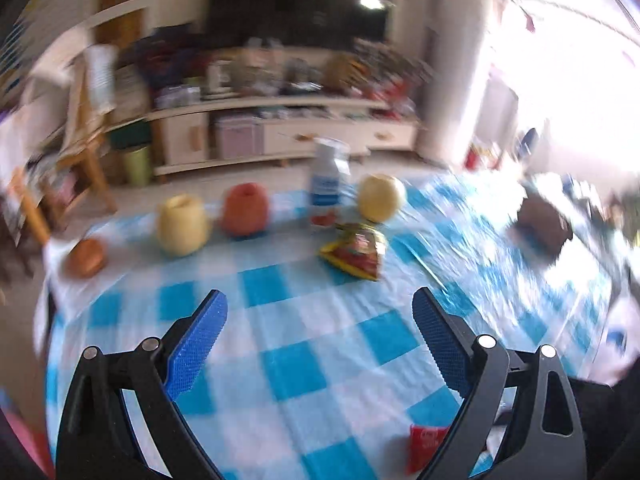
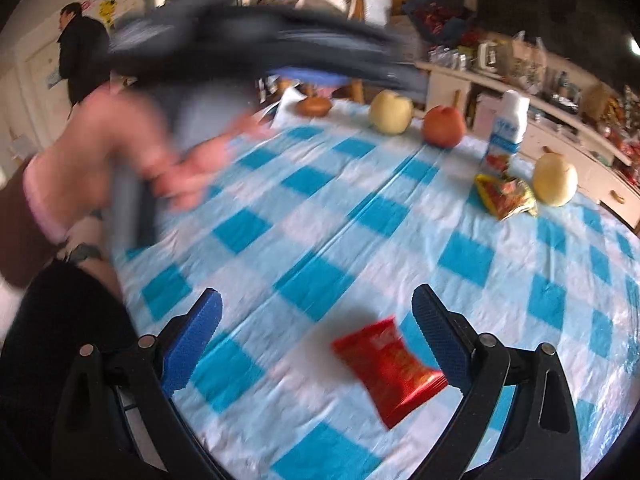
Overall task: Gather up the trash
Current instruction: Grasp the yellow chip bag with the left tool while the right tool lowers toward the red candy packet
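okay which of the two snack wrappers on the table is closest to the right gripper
The red foil snack packet, lying flat on the blue-checked tablecloth just ahead of the open right gripper. The crumpled yellow-and-red wrapper sits far off by the milk bottle.

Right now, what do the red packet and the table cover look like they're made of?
Red packet: probably plastic film or foil, glossy, with a crimped end and crinkles. Table cover: looks like thin plastic sheeting, blue and white checks, shiny with fold creases; the blur leaves it open.
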